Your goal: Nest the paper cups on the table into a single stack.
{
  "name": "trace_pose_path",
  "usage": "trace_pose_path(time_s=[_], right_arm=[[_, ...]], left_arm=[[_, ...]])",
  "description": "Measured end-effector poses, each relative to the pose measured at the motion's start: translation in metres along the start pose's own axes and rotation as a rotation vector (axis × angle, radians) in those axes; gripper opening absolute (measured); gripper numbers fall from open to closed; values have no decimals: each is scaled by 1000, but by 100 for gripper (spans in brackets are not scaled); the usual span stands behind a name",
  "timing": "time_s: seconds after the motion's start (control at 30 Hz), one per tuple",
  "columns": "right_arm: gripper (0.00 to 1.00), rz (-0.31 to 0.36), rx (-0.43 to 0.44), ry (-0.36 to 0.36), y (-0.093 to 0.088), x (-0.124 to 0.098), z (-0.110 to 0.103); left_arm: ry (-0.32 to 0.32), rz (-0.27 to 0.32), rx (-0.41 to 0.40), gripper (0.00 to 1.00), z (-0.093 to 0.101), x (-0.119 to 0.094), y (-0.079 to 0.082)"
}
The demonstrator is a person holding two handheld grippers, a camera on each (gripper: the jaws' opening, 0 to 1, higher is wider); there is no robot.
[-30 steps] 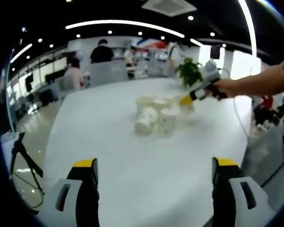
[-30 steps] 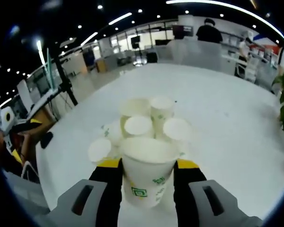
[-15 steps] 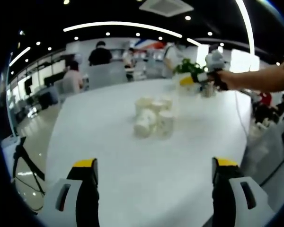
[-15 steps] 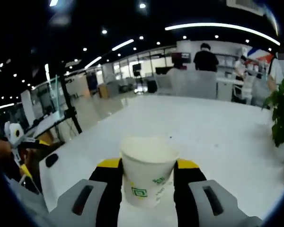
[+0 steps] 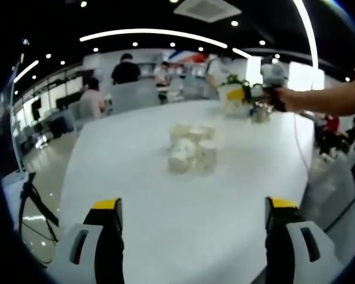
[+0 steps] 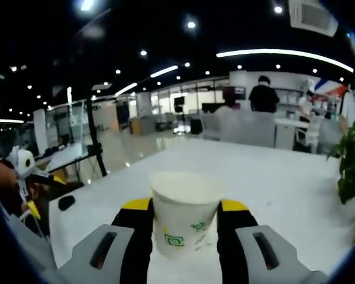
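A cluster of several white paper cups [image 5: 191,149] sits mid-table in the left gripper view, most upright and one lying on its side [image 5: 180,160]. My left gripper [image 5: 193,214] hangs open over bare table, well short of the cluster. In the right gripper view my right gripper [image 6: 184,208] is shut on an upright white paper cup [image 6: 184,212] with a green logo, raised above the white table [image 6: 272,183]. That same right gripper [image 5: 248,93] appears at upper right in the left gripper view, held by a person's arm [image 5: 328,97] and carrying its cup [image 5: 232,98] above and beyond the cluster.
A potted green plant [image 6: 349,165] stands at the table's right side. The other gripper [image 6: 23,171] shows at the far left of the right gripper view, beside a tripod [image 6: 94,148]. People [image 5: 126,66] stand at counters behind the table. A tripod [image 5: 29,201] stands on the floor to the left.
My right gripper has lifted its cup up and away from the cluster, which has dropped out of the right gripper view. The left gripper stays put.
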State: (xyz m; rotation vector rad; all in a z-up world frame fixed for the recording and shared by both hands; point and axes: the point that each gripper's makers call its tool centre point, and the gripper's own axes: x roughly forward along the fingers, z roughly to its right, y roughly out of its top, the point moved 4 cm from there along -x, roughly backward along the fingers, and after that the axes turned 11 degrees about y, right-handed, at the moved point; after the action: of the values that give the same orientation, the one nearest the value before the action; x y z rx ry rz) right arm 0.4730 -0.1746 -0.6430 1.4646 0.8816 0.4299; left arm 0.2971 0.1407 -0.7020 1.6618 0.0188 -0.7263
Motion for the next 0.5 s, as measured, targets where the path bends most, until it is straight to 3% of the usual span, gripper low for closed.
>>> trace_pose_path(time_s=[0.5], right_arm=[[39, 37, -60, 64, 5, -5, -16]], left_arm=[[-7, 8, 8, 100, 4, -1, 4]])
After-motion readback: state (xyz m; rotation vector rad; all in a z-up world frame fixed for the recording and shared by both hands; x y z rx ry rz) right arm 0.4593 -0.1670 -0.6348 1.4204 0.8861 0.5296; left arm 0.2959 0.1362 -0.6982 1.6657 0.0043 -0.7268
